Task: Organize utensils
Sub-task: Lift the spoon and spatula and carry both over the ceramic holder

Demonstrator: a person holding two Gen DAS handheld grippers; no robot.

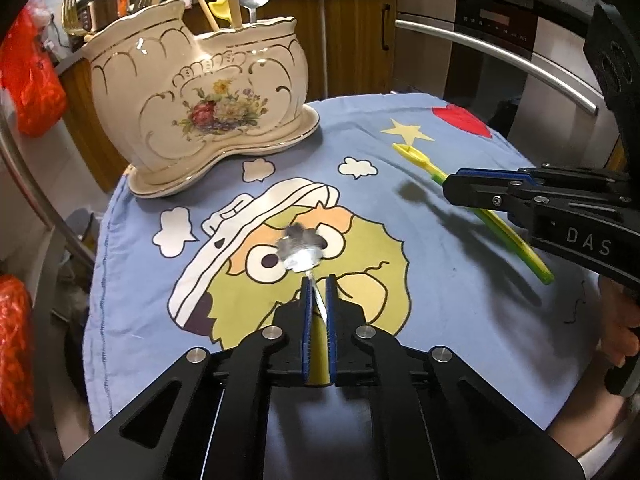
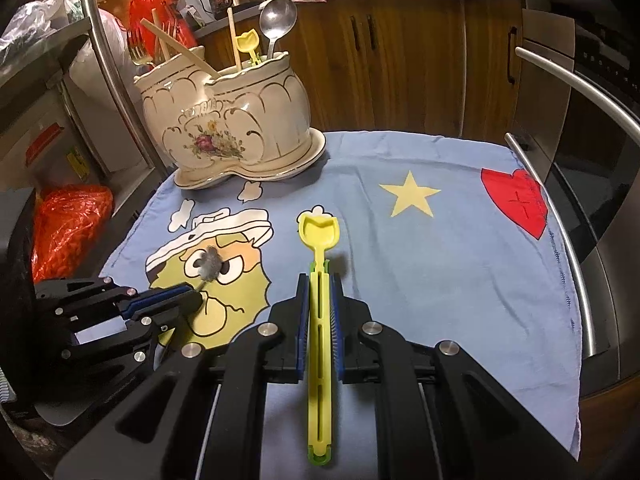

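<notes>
My left gripper [image 1: 318, 280] is shut on the thin handle of a small silver spoon [image 1: 299, 249] with a flower-shaped bowl, held just over the printed blue cloth [image 1: 460, 280]. It also shows in the right wrist view [image 2: 209, 263], with the left gripper [image 2: 192, 298] at the left. My right gripper [image 2: 319, 280] is shut on a yellow-green plastic spoon [image 2: 319, 240], its bowl pointing away. The same spoon [image 1: 416, 157] and right gripper [image 1: 452, 188] show at the right of the left wrist view. A cream floral ceramic utensil holder [image 1: 200, 96] stands at the cloth's back left [image 2: 232, 128].
The holder has several utensils in it: a steel ladle [image 2: 278, 16], wooden sticks [image 2: 232, 40], gold forks [image 2: 138, 50] and a yellow spoon [image 2: 247, 42]. Red bags [image 2: 72, 228] lie at the left. An oven with a steel handle [image 2: 580, 92] is at the right.
</notes>
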